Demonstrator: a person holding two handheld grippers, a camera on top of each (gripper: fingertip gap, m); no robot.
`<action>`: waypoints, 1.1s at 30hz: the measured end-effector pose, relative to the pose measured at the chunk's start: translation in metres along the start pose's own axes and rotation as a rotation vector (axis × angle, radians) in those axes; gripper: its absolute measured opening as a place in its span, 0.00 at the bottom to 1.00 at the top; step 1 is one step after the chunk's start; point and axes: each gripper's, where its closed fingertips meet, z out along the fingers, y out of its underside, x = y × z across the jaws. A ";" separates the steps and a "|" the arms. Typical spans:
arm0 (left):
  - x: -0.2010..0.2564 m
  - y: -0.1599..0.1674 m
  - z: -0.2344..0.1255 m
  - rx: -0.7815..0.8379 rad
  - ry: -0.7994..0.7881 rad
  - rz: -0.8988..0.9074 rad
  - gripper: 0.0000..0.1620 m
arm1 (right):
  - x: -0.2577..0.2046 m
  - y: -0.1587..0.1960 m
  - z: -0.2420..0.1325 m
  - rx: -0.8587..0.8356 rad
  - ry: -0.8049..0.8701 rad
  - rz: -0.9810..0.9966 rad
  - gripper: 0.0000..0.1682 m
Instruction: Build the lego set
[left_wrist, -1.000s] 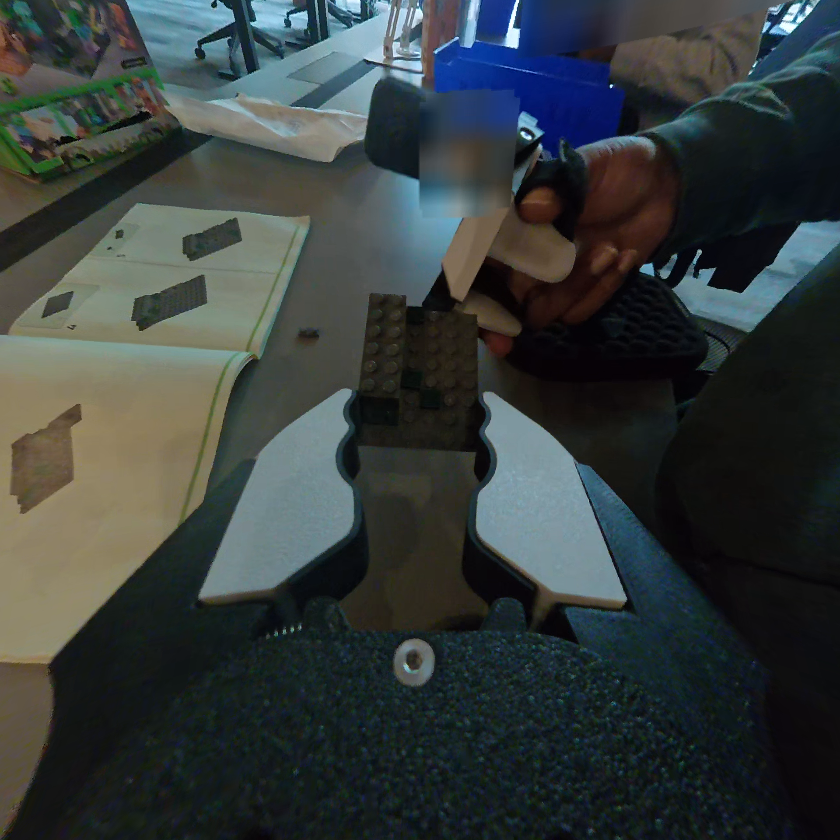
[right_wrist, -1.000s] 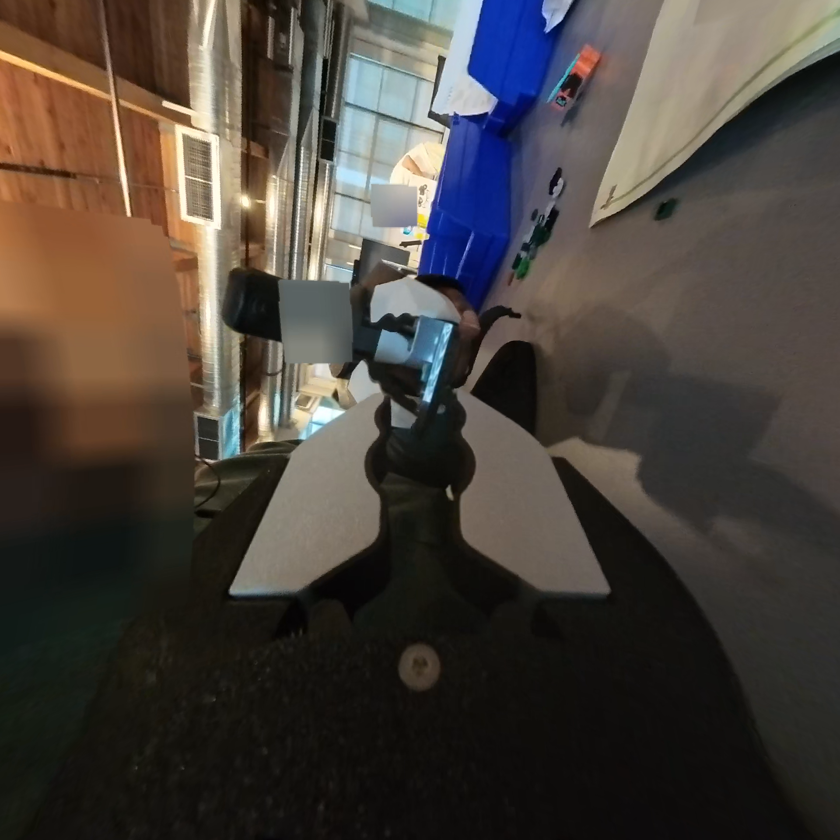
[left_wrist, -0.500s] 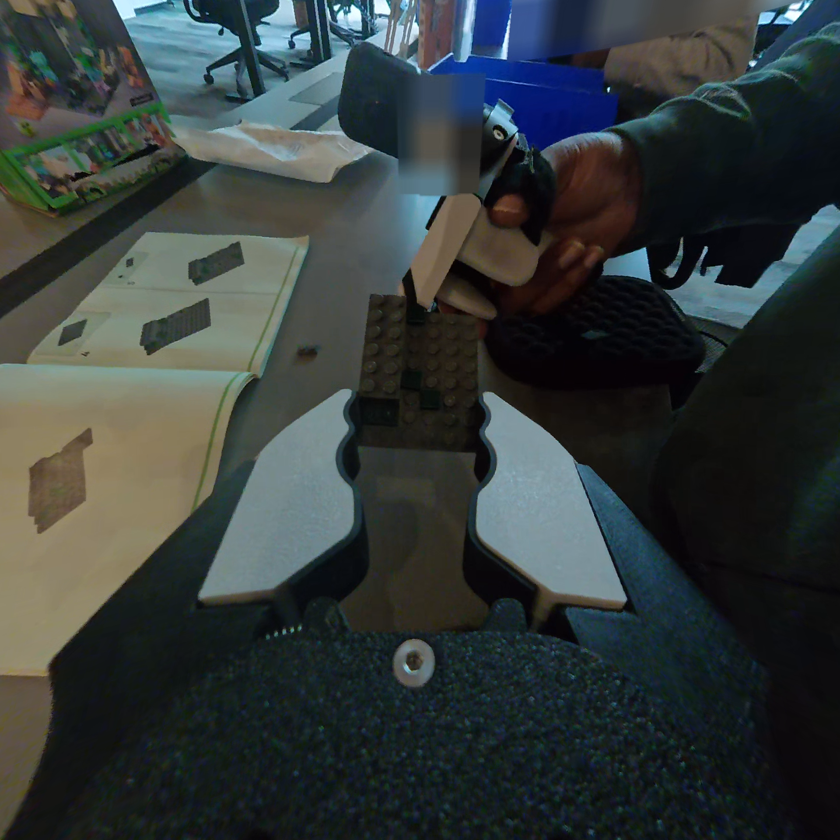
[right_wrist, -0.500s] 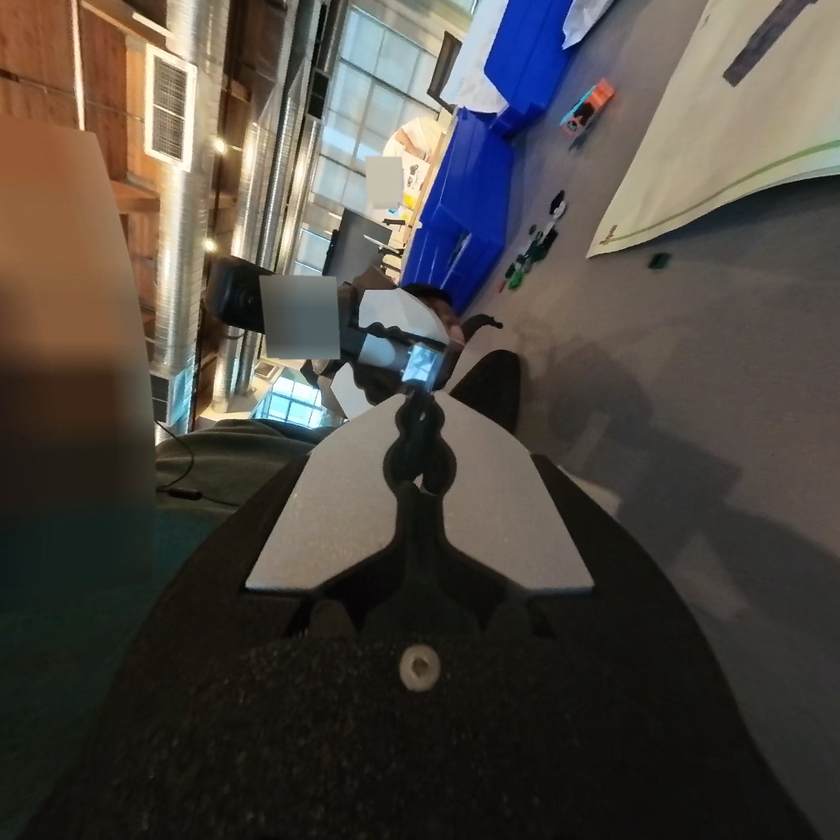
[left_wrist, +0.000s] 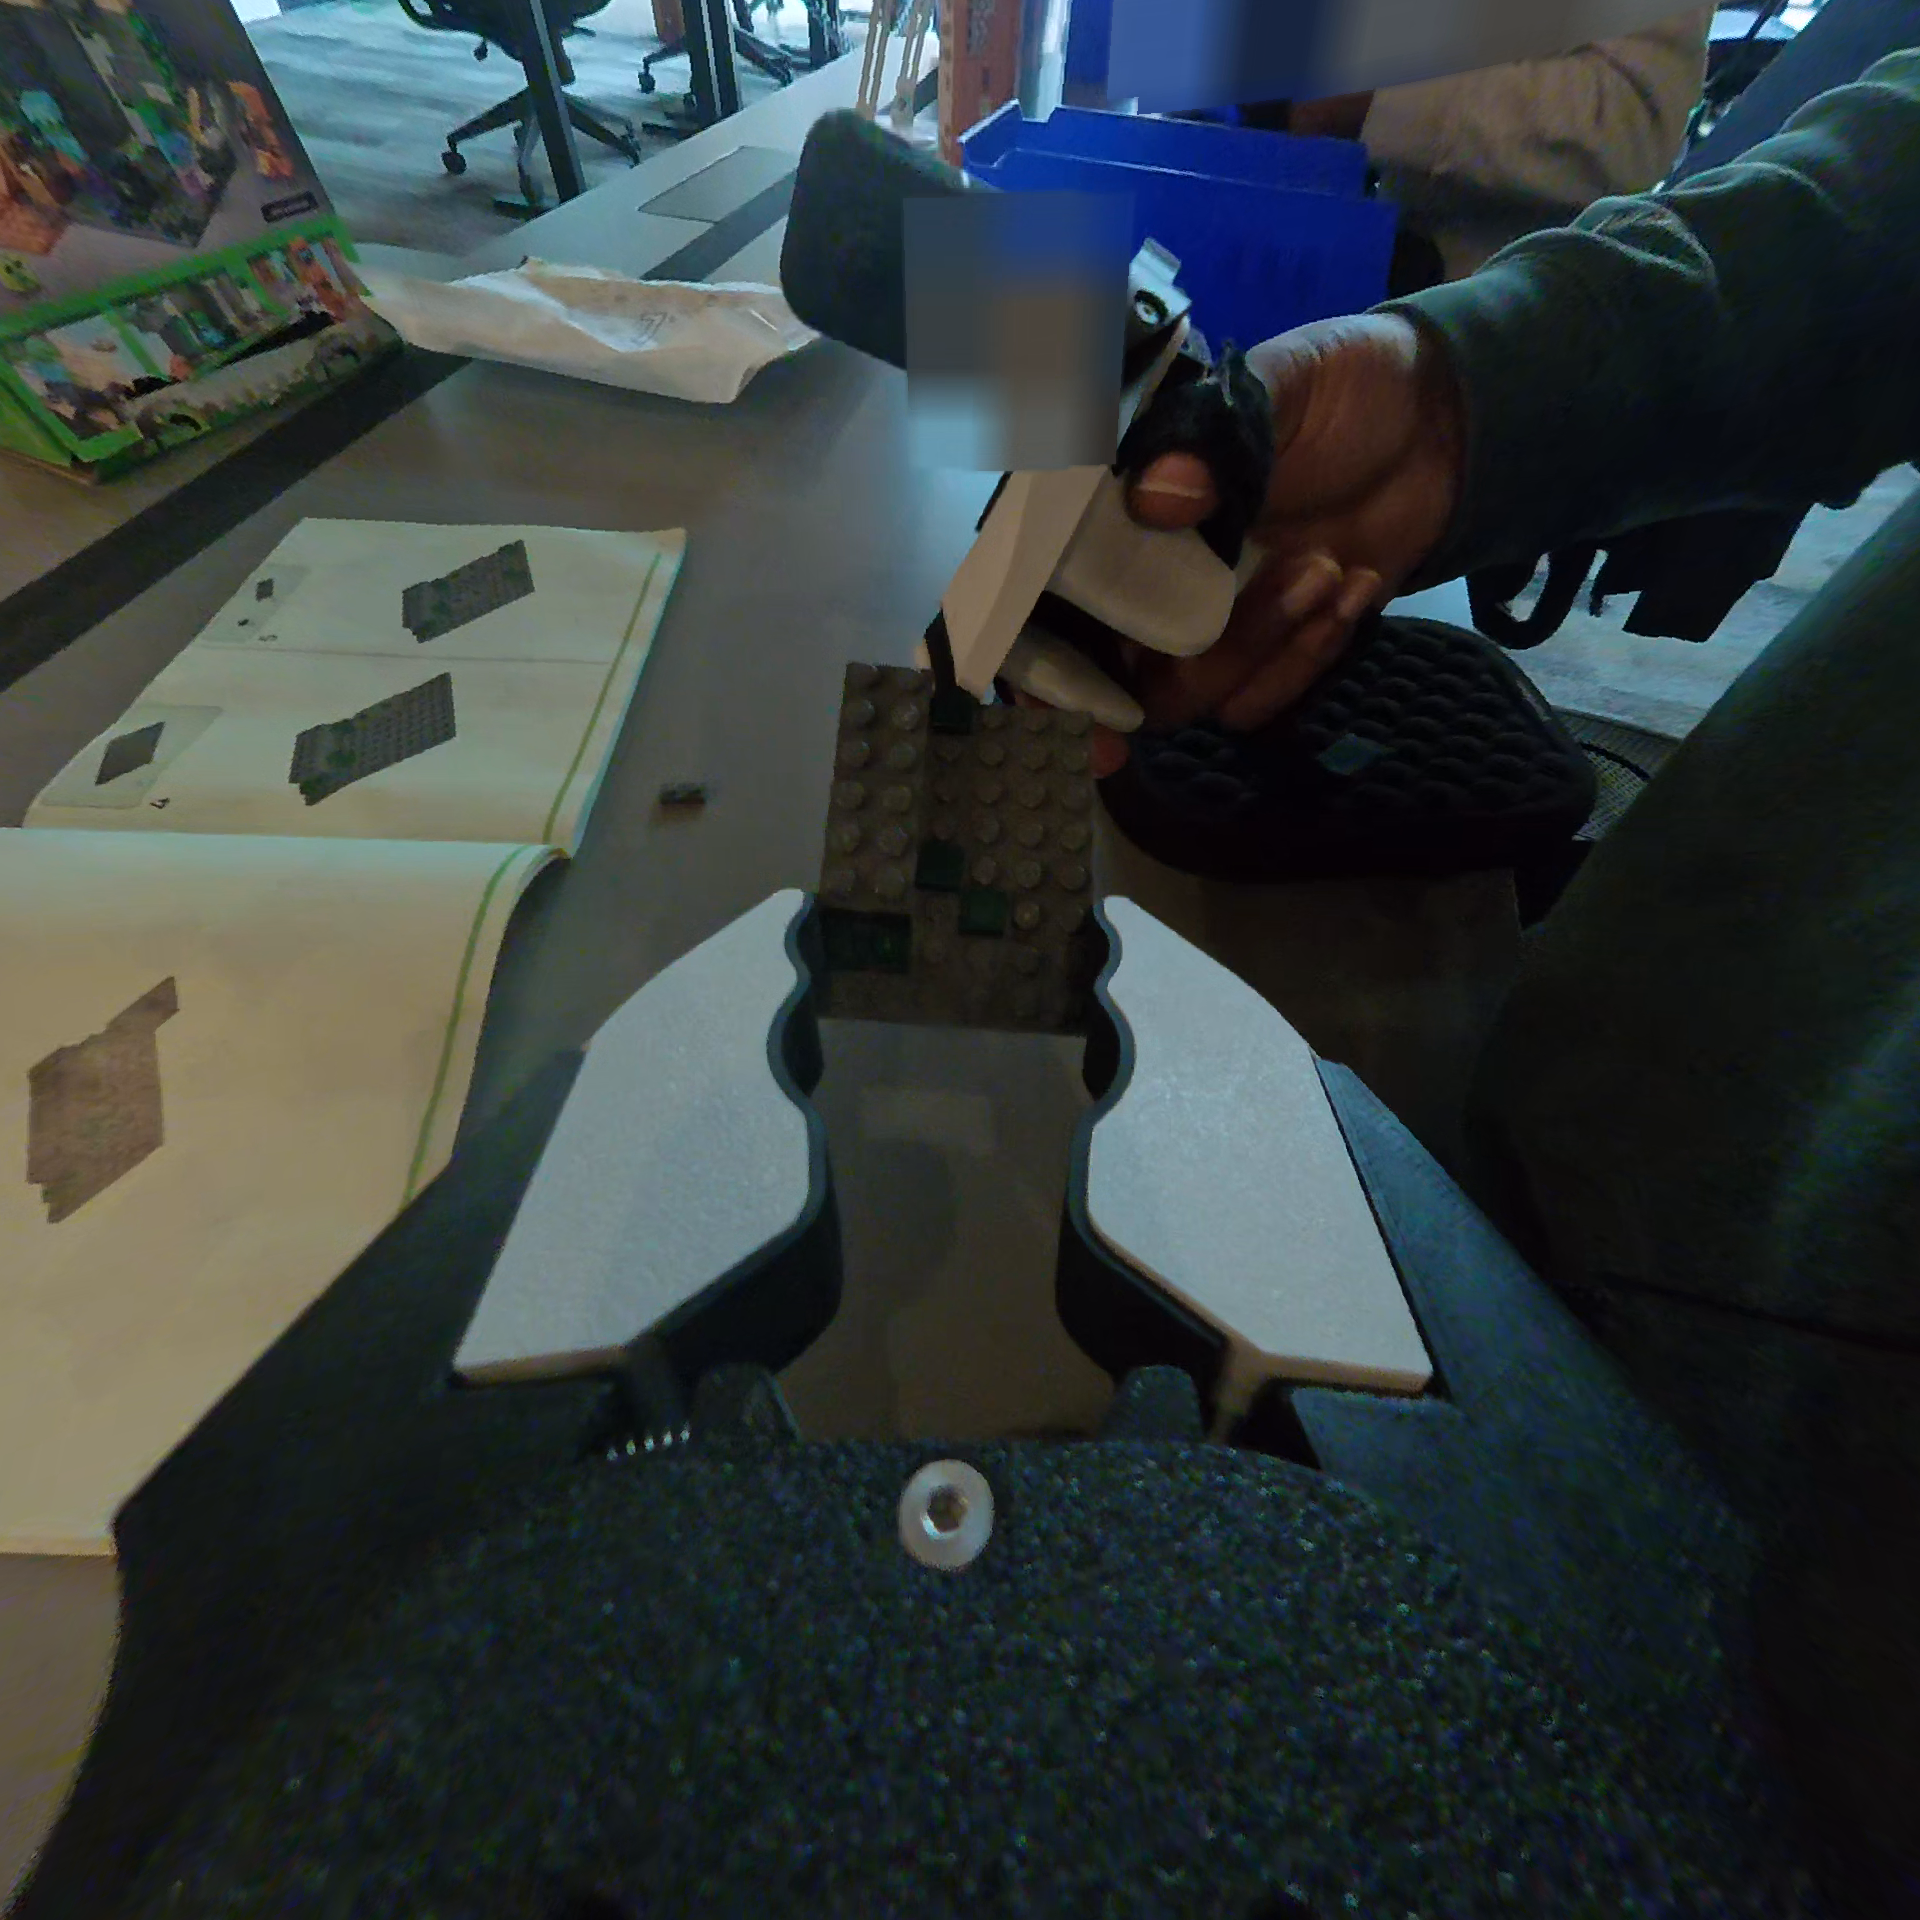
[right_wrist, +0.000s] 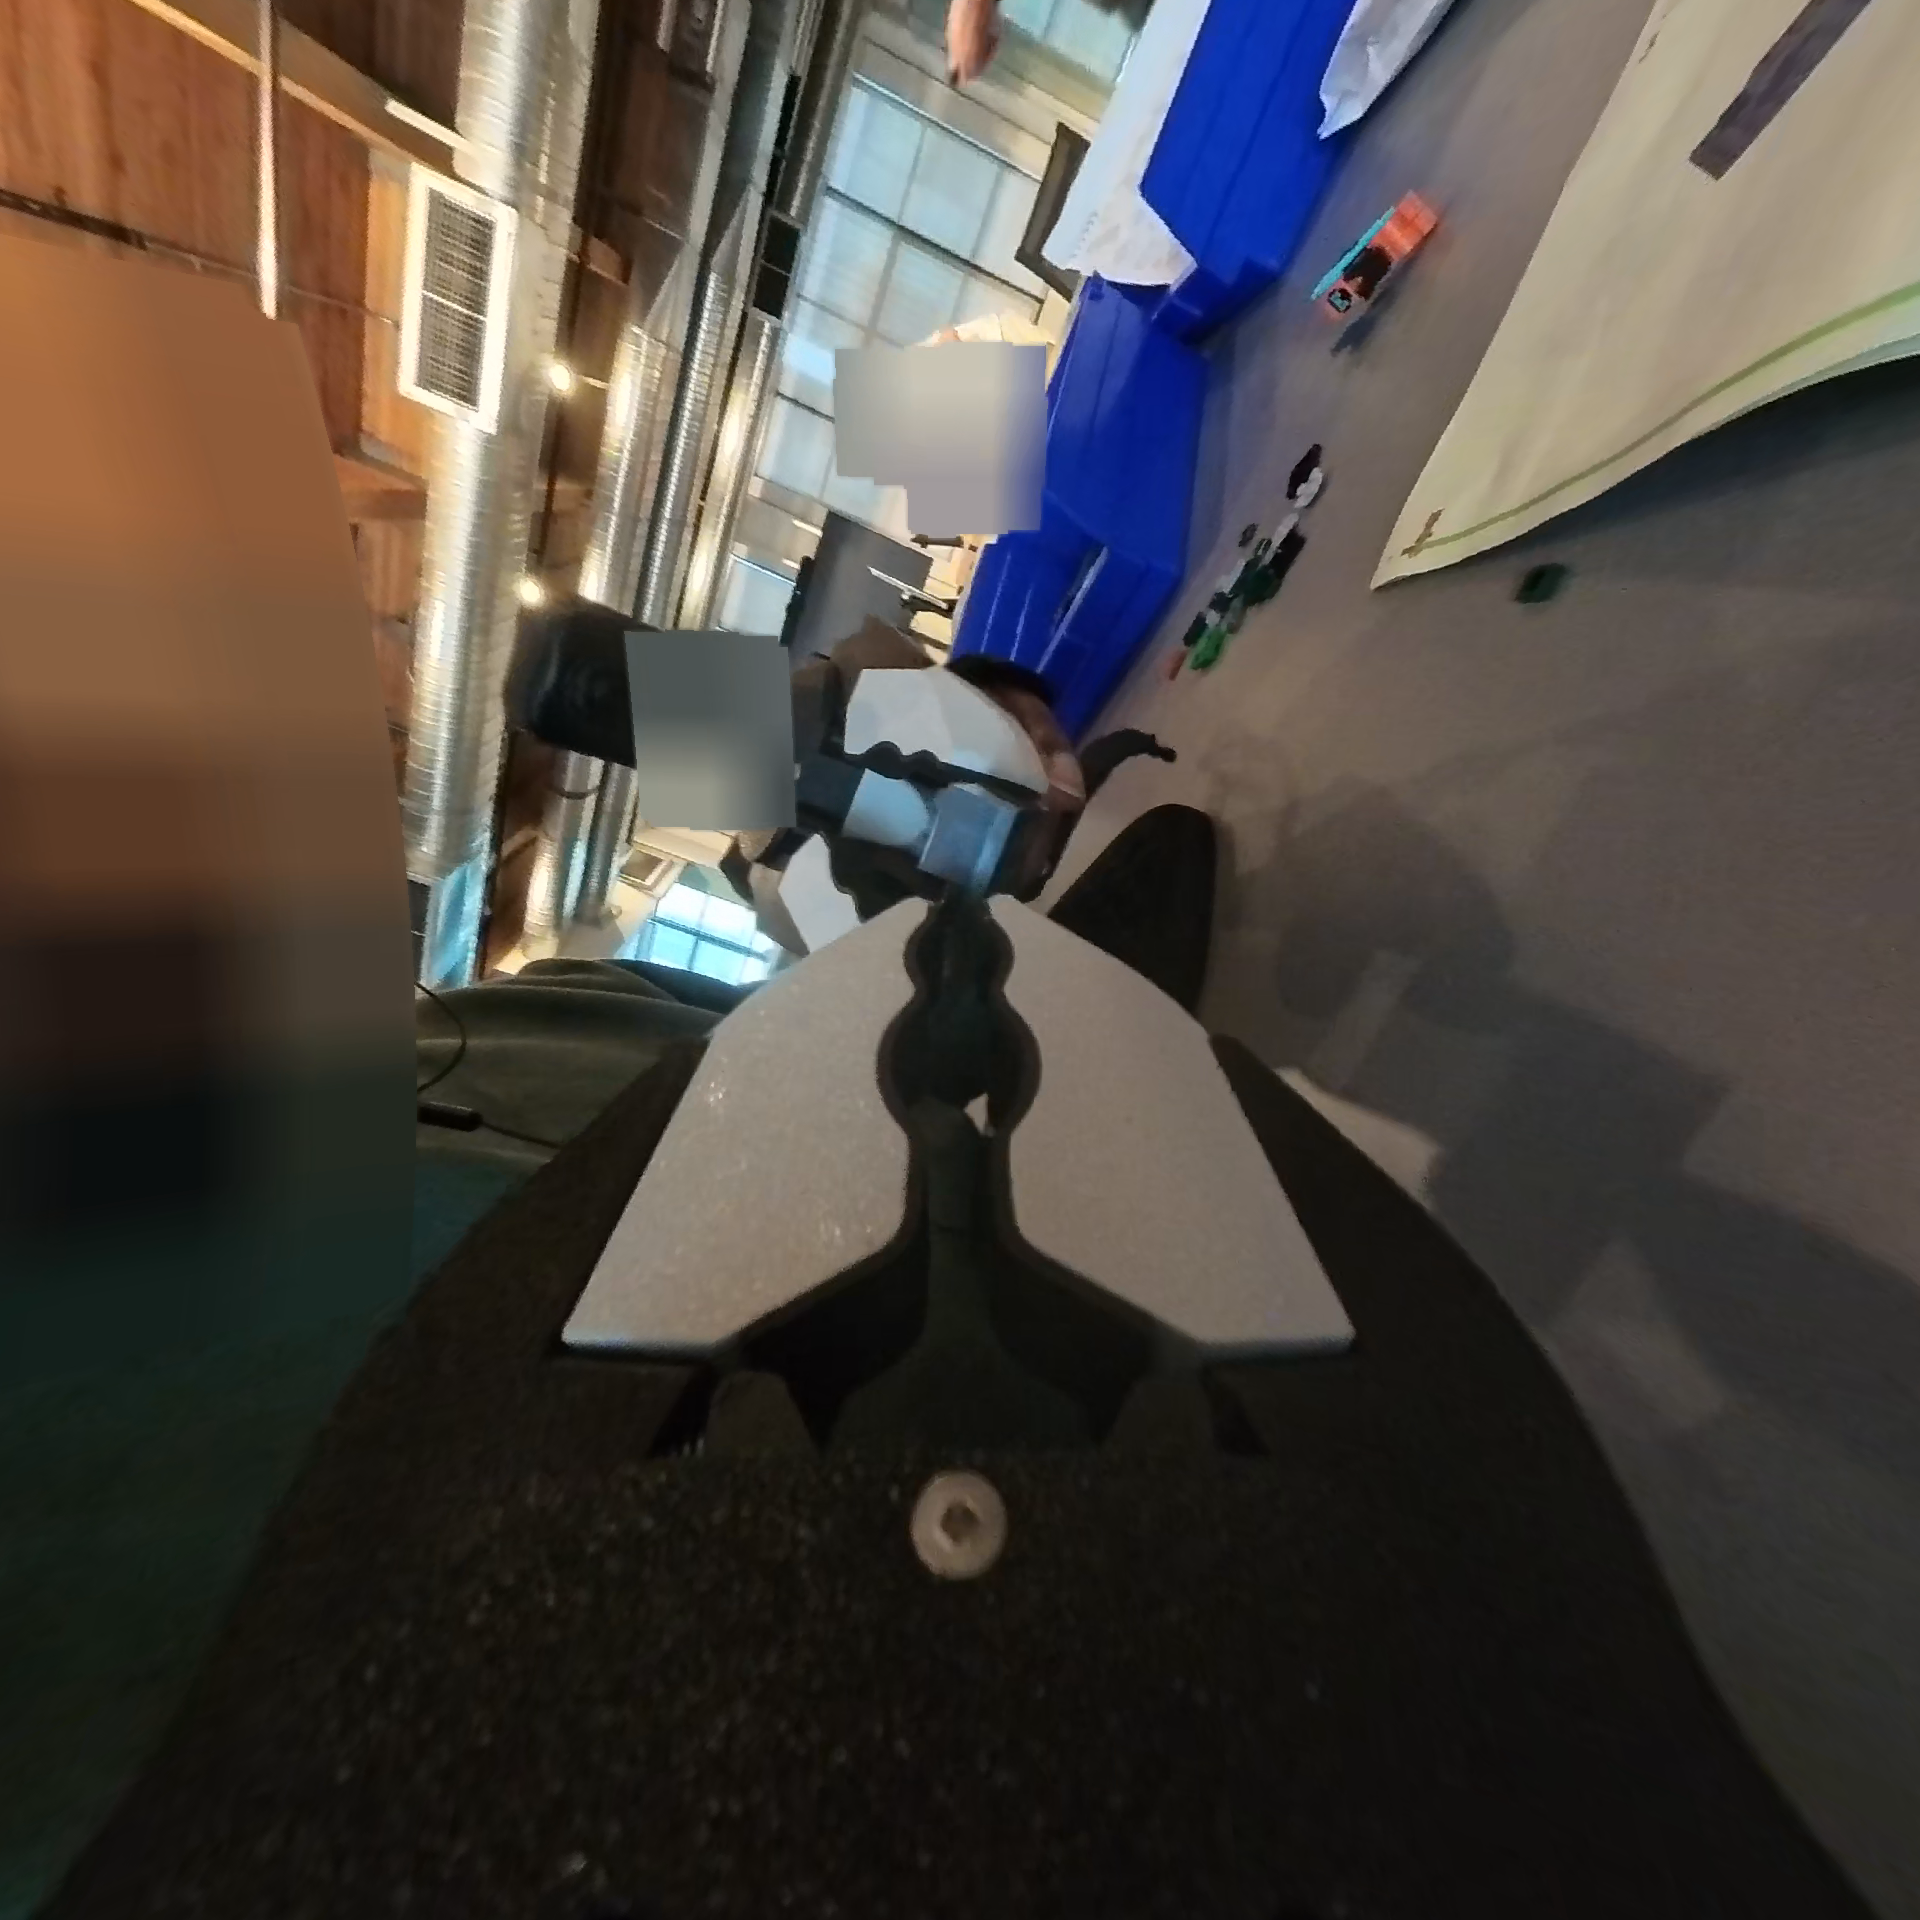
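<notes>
Lego plate, grey and studded, sits near the near edge of the bench, its near end clamped between the fingertips of your left tongs. A few dark green tiles are already on it.

Left to right across the bench: set box at the far left corner, printed artwork visible, its writing too small to make out; open instruction booklet along the left side, showing diagrams of the plate only, no text legible; one loose dark piece on the bench between booklet and plate; crumpled paper bag behind.

Right tongs come down at the plate's far end, jaws closed on a small dark green piece that touches or nearly touches the studs. In the right wrist view the right tongs' tips meet on something small and dark.

Risks, as judged:
- Pressing at the far end levers the plate about your left grip; it may tilt or slip out.
- A piece misaligned with the studs will not seat, and may pop out of the tongs and skitter off the bench.
- Tiles already seated could be knocked loose.
</notes>
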 end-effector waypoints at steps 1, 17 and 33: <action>0.000 0.000 0.000 0.002 0.002 -0.003 0.30 | 0.001 0.000 0.000 -0.001 0.004 -0.003 0.03; -0.002 0.009 0.007 -0.087 -0.047 0.138 0.30 | 0.007 -0.020 -0.029 -0.127 0.396 -0.988 0.14; -0.024 0.037 0.029 -0.221 -0.009 0.125 0.30 | 0.068 0.008 0.004 -0.698 0.462 -1.312 0.42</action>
